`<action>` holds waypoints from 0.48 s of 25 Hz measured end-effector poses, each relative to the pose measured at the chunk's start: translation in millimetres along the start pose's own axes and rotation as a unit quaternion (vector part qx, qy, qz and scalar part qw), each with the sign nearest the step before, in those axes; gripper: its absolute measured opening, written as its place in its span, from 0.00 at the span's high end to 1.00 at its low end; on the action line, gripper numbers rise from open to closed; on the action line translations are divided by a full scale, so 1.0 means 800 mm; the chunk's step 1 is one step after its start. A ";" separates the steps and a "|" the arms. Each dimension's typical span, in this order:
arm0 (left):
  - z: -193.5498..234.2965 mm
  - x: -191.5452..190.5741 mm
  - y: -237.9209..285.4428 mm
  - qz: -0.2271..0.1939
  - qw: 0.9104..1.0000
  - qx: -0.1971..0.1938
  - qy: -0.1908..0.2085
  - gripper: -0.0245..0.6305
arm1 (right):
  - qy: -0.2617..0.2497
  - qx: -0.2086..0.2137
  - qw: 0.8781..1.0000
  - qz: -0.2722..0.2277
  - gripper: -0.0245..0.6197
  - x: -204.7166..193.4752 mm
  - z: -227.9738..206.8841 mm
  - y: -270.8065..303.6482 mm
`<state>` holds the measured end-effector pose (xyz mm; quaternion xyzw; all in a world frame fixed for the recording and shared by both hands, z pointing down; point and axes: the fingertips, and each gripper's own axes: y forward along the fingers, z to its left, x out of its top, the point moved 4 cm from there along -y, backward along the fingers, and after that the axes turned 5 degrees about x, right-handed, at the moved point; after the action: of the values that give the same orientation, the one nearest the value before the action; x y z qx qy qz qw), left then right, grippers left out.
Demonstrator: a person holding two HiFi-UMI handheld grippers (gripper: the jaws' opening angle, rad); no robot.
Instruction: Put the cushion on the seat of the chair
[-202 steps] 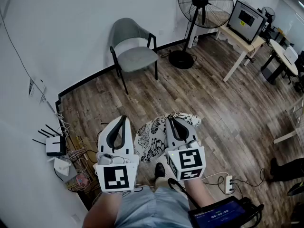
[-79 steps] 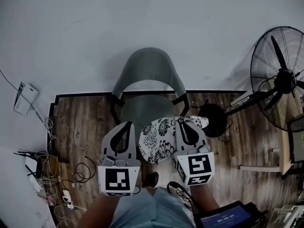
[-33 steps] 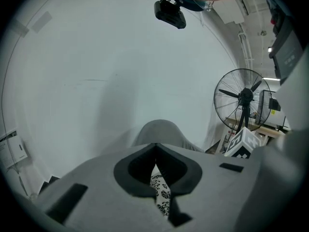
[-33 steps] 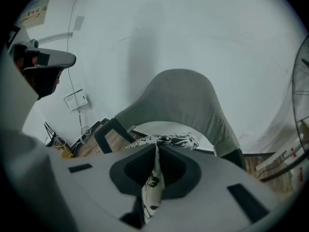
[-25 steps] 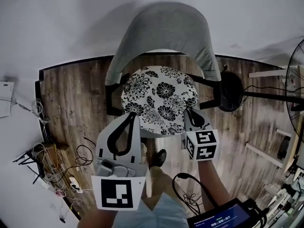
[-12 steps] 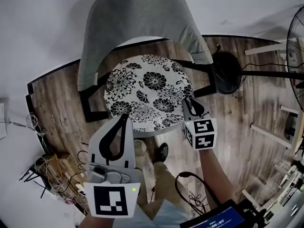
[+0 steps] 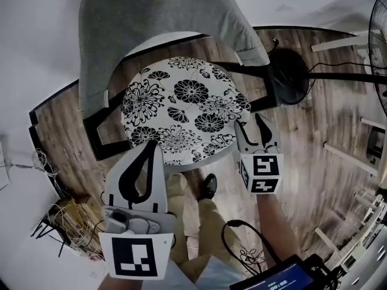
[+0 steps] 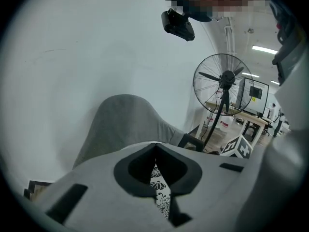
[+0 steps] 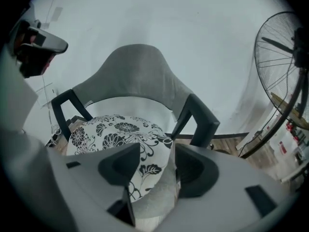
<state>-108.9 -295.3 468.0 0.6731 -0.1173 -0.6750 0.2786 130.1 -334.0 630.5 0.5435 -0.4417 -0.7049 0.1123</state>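
Floral cushion [image 7: 181, 107] on chair [image 7: 157, 23] seat, R gripper [image 7: 248, 121] jaws just opened — cushion rim between, L gripper [image 7: 153, 145] jaws together

Left gripper [image 7: 148, 145], fingers together, angled down — right gripper [image 7: 251, 123], fingers newly apart, empty

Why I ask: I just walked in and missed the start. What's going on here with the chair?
A person holds a gripper in each hand. The floral cushion lies on the seat of the grey chair. The right gripper is at the cushion's front right edge. Its jaws have just been opening and stand apart, with the edge between them but not pinched. The left gripper is shut on nothing, near the cushion's front left edge.
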 end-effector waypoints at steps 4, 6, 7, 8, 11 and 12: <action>-0.012 -0.003 -0.003 -0.003 1.000 -0.005 0.002 0.95 | 0.016 0.008 1.000 -0.002 0.60 -0.018 0.018 -0.018; -0.018 -0.003 -0.007 -0.005 1.000 -0.007 0.001 0.95 | 0.025 0.014 1.000 0.003 0.60 -0.029 0.030 -0.026; -0.021 -0.003 -0.010 -0.006 1.000 -0.008 0.002 0.95 | 0.030 0.017 0.999 0.006 0.60 -0.035 0.036 -0.030; -0.023 -0.004 -0.014 -0.006 1.000 -0.008 0.002 0.95 | 0.035 0.021 0.999 0.009 0.61 -0.042 0.043 -0.033; -0.031 -0.015 -0.025 -0.001 1.000 -0.009 0.005 0.95 | 0.042 0.038 0.998 0.018 0.61 -0.064 0.069 -0.042; -0.033 -0.020 -0.028 0.001 1.000 -0.010 0.007 0.95 | 0.041 0.047 0.998 0.021 0.62 -0.072 0.079 -0.044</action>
<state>-88.7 -262.8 467.6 0.6746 -0.1093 -0.6712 0.2872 109.1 -245.4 644.0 0.5670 -0.4805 -0.6584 0.1192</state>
